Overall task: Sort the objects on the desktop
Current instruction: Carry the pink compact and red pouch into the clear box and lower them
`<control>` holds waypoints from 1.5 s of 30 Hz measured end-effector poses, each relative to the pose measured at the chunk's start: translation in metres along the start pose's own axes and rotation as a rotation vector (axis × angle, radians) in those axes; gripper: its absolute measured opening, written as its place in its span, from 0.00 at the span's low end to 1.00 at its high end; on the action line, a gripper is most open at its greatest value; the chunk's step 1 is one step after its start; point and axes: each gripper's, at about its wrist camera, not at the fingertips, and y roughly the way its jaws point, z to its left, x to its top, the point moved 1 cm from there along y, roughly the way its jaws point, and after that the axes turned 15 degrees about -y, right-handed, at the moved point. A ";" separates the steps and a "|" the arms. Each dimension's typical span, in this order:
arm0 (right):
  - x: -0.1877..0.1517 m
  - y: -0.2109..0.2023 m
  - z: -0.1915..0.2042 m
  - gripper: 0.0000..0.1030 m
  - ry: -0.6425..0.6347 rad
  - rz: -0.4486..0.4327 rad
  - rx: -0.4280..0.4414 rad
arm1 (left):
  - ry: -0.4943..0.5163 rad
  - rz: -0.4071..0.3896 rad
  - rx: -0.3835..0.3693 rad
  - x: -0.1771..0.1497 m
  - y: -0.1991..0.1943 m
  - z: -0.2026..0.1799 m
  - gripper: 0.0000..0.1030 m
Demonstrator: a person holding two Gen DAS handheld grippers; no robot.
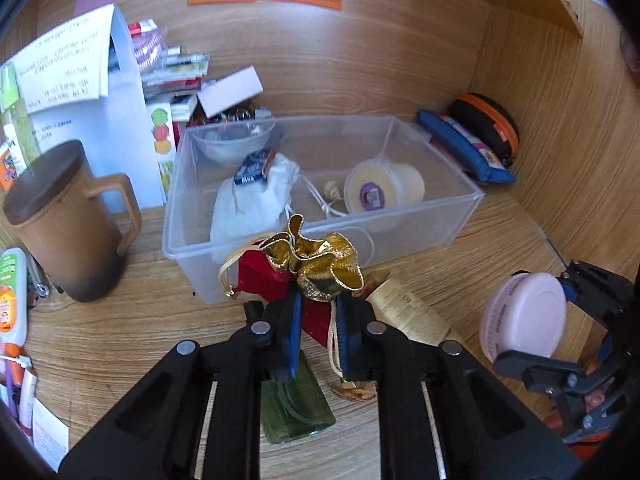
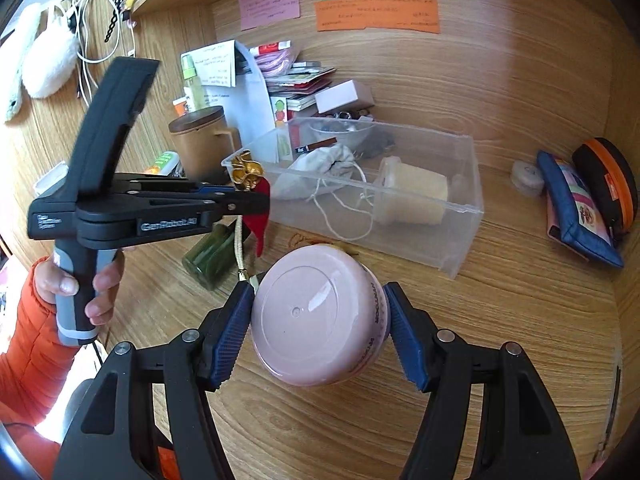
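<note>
Red-and-gold pouch [image 1: 308, 276] is hanging clear of the bench [image 1: 160, 320], pinched in the left tool [image 1: 316, 332], clear bin [image 1: 460, 216] at its 12 o'clock. Pink jar [image 2: 316, 316] is sitting clamped in the right tool [image 2: 320, 320], above the bench. Green bottle [image 2: 210, 256] is lying at the jar's 10 o'clock.

Orange puffy sleeve [image 2: 28, 344]; black gripper frames, blue ribbed pads [image 2: 230, 340], silver screws.

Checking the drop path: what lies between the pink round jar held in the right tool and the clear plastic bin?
Only bare wooden desktop between pink round jar and clear plastic bin, per the right wrist view.
</note>
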 end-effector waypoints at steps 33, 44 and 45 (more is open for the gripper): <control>0.099 0.002 -0.032 0.61 -0.094 -0.074 -0.088 | 0.029 -0.195 -0.108 0.068 -0.073 -0.019 0.13; 0.127 0.046 -0.042 0.61 -0.118 -0.016 -0.071 | 0.003 -0.165 -0.076 0.089 -0.043 -0.002 0.14; 0.128 0.052 -0.043 0.61 -0.118 -0.007 -0.066 | -0.001 -0.158 -0.072 0.090 -0.038 0.001 0.14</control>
